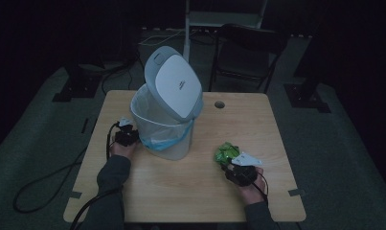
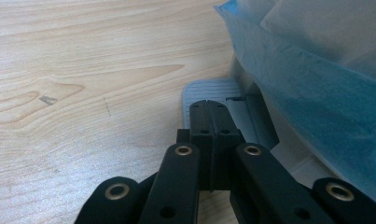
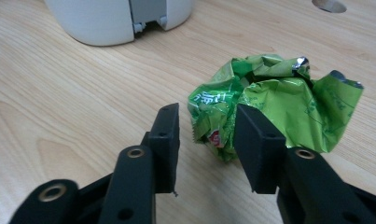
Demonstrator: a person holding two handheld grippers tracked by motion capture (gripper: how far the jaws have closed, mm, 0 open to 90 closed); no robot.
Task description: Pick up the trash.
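On table (image 1: 190, 191): 1 bin (image 1: 166, 120), 1 green wrapper (image 3: 269, 102); L tongs (image 2: 209, 109) closed, R tongs (image 3: 206, 140) apart.

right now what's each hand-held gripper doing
Left hand-held gripper: shut, pressing the bin's pedal.
Right hand-held gripper: open, empty, at the green wrapper.

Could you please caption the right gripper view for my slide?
Open right gripper approaching a crumpled green wrapper on the table.

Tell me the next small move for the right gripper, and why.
Probably ease the right gripper forward and close on the crumpled green wrapper. Its jaws stand open just short of the wrapper, which lies on the table. The left gripper, shut, rests on the bin's pedal, and the lid is up.
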